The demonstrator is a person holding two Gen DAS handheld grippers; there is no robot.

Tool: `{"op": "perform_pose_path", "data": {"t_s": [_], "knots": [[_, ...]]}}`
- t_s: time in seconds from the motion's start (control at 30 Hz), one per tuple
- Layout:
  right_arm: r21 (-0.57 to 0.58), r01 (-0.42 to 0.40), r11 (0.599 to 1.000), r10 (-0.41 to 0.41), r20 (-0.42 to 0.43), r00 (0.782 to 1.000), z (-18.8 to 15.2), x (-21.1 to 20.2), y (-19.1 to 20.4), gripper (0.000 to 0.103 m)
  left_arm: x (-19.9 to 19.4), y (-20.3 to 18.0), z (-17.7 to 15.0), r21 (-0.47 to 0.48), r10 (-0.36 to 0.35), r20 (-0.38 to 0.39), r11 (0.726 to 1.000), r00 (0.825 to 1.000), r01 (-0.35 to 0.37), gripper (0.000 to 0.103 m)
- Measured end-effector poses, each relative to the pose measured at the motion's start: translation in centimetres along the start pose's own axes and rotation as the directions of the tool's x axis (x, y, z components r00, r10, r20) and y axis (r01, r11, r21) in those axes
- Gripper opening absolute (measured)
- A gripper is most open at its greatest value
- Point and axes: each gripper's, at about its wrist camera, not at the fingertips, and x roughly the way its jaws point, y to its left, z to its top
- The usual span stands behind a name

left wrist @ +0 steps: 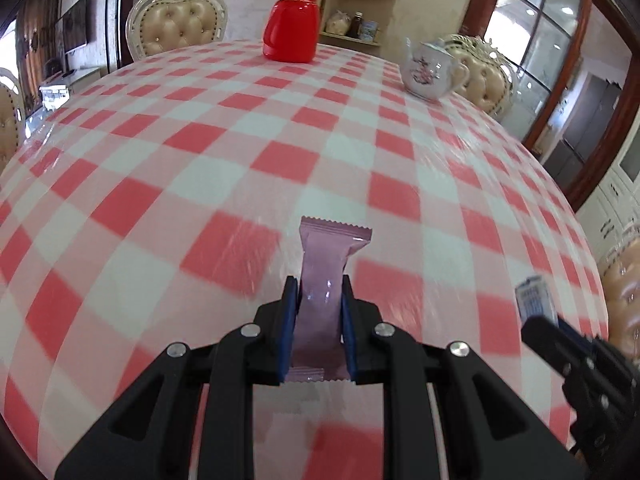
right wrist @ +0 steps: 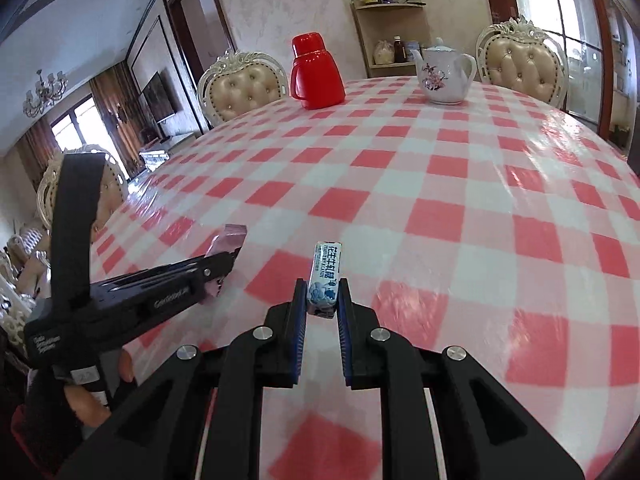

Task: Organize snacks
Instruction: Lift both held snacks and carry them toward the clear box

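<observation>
Left wrist view: left gripper [left wrist: 319, 300] clamped on a pink snack packet [left wrist: 326, 276], crimped end sticking out ahead of the tips, above the checked tablecloth [left wrist: 200, 140]. Far ahead, a red flask [left wrist: 292, 24]; ahead to the right, a floral teapot [left wrist: 430, 70]. At the right edge, right gripper [left wrist: 538, 314] pinching a blue-and-white candy [left wrist: 534, 300].

Right wrist view: closed on that candy, held upright between the pads. To the left, the other tool with the pink packet. Flask and teapot far ahead.
</observation>
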Motion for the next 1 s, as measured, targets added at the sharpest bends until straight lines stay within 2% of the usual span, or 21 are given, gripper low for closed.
{"op": "perform_pose_path", "data": {"t_s": [0.27, 0.67, 1.0], "knots": [[-0.069, -0.006, 0.998, 0.007, 0.006, 1.0, -3.2, -3.8, 2.1, 0.015, -4.9, -0.2, -4.1, 0.051, 0.001, 0.007, 0.999, 1.0, -0.001, 0.021], [-0.19, -0.011, 0.982, 0.011, 0.0, 1.0, -6.7, -6.6, 7.2, 0.015, -12.5, 2.2, -9.1, 0.101, 0.019, 0.056, 0.995, 0.998, -0.025, 0.021], [-0.338, -0.131, 0.932, 0.124, -0.043, 0.991, -8.9, -7.1, 15.0, 0.015, -17.5, 6.4, -12.8, 0.119, 0.049, 0.086, 0.991, 0.995, -0.059, 0.021]]}}
